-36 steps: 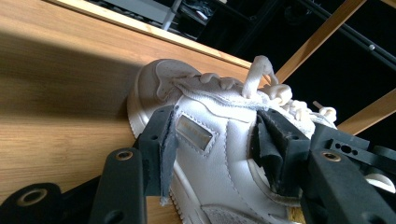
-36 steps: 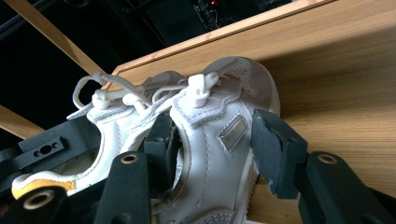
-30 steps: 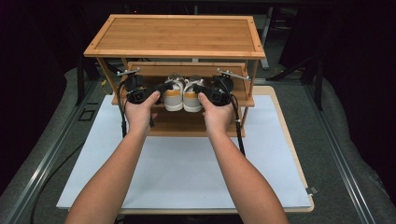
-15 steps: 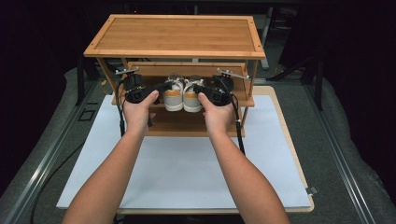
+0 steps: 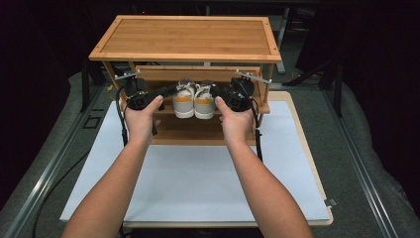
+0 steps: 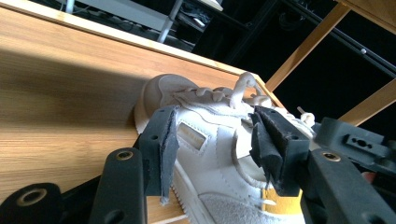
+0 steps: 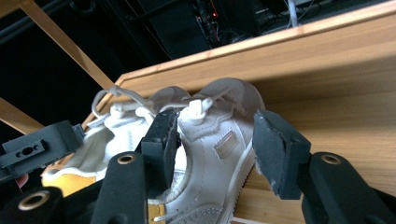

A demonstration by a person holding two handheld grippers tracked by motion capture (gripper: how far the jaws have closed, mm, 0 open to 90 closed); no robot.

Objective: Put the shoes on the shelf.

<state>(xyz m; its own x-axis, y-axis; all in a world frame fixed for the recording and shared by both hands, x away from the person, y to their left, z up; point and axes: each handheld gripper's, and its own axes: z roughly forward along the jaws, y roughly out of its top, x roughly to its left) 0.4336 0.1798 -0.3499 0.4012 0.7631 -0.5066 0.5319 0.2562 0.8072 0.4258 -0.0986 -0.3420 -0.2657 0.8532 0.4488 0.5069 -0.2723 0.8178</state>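
Two white sneakers with yellow heel tabs stand side by side on the middle shelf of a wooden shoe rack (image 5: 185, 37). My left gripper (image 5: 170, 92) reaches in at the left sneaker (image 5: 183, 101). In the left gripper view its jaws (image 6: 217, 144) straddle that sneaker's (image 6: 205, 116) side wall, one pad outside and one over the collar. My right gripper (image 5: 219, 92) (image 7: 215, 144) does the same at the right sneaker (image 5: 204, 102) (image 7: 219, 116). Both pairs of jaws have just been closing but stand apart, not pressing.
The rack's top board overhangs both grippers, and its slanted legs (image 6: 303, 51) stand close beside them. The rack rests at the far end of a white mat (image 5: 198, 178) on a wooden board. Each gripper view shows the other gripper (image 6: 355, 140) (image 7: 37, 144) just past the shoes.
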